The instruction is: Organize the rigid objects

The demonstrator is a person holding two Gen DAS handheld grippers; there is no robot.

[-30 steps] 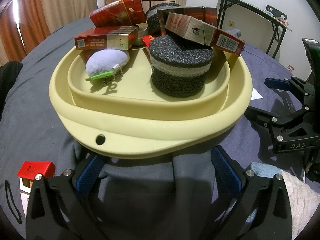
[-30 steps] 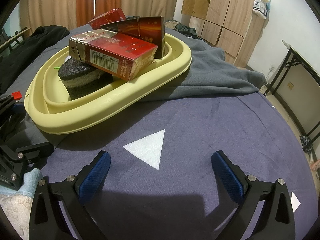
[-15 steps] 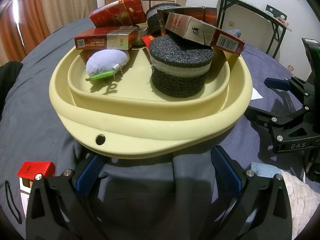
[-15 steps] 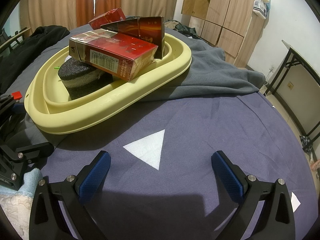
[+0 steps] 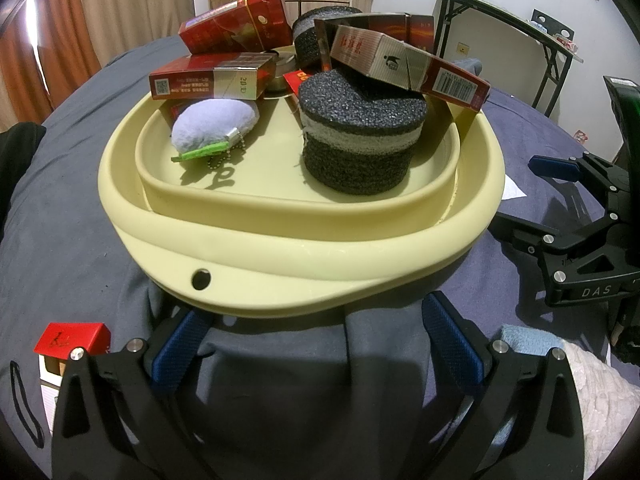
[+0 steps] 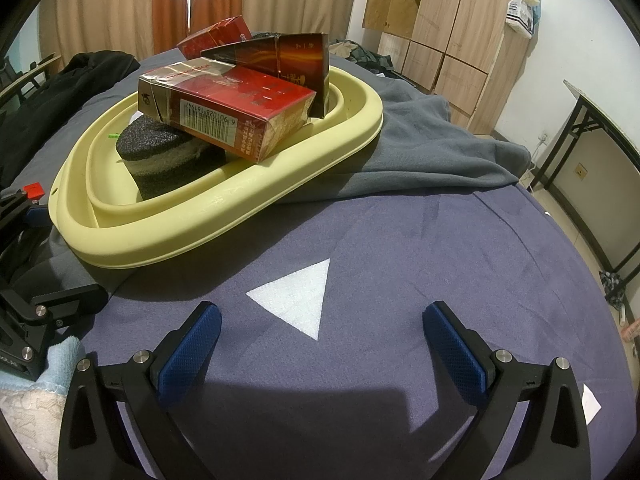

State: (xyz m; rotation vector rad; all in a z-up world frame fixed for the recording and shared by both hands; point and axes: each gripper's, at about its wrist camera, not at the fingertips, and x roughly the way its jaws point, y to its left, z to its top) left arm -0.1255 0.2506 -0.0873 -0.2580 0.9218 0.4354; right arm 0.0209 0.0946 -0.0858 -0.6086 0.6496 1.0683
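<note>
We see a bed covered by a dark blue sheet (image 6: 460, 264) bearing a white triangle (image 6: 298, 300). On it lies a rumpled grey blanket (image 6: 432, 160), and on that blanket rests the pale yellow basin (image 5: 280, 256). Left of the basin, a small red-topped box (image 5: 72, 338) and a black band (image 5: 24, 408) lie on the sheet.

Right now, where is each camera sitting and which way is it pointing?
Left wrist: on the left gripper, low at the yellow tray's near rim, facing its dark sponge; own open fingers and the right gripper show.
Right wrist: on the right gripper, over the blue bedsheet, tray ahead-left; own open fingers show.
Shared: tray, sponge, barcoded red box.
</note>
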